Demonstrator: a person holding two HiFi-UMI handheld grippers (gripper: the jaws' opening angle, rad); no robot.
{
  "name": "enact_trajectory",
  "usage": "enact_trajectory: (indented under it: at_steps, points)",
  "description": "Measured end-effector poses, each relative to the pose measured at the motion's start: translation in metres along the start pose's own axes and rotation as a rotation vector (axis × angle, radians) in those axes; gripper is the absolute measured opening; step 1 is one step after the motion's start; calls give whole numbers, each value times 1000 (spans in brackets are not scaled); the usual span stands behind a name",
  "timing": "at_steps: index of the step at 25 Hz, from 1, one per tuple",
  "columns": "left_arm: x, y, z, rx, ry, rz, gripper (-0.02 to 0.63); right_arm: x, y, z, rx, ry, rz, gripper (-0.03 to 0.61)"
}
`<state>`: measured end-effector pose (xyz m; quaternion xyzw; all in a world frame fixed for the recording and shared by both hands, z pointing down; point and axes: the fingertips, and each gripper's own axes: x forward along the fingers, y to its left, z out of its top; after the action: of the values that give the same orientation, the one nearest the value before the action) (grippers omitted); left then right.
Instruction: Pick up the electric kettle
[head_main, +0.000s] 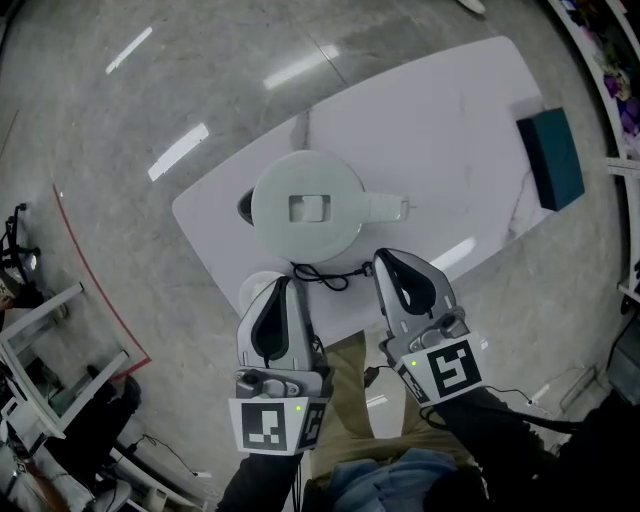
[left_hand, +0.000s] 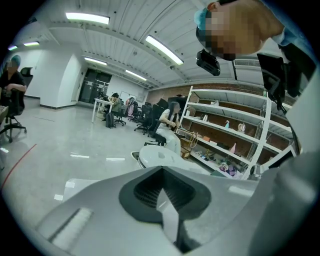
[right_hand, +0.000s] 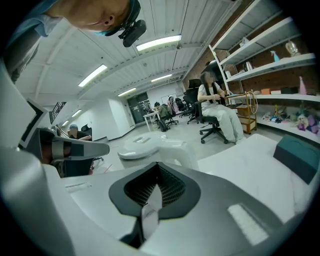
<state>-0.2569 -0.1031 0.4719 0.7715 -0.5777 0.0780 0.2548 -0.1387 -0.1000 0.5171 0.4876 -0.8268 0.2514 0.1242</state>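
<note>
L tongs (head_main: 284, 286), R tongs (head_main: 381, 258) closed; kettle (head_main: 305, 207) underside unseen

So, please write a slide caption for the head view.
Shut and empty, the left gripper and right gripper hover near the white electric kettle on the white table.

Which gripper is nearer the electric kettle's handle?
Right. The right gripper hangs just short of the handle; the left gripper is short of the kettle body, farther from the handle.
</note>
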Motion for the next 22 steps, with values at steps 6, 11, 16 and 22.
enact_trajectory:
  at_steps: [6,11,16,22]
  points:
    - [12,11,-37,-1,40,-10,5,10,-11,-45,33,35,-34,28]
    - [21,24,-65,-2,55,3,5,22,-17,-75,40,44,-46,28]
    - [30,42,-66,12,32,29,5,27,-25,-83,42,38,-66,28]
    - [37,55,-58,28,5,45,5,31,-34,-77,17,32,-104,28]
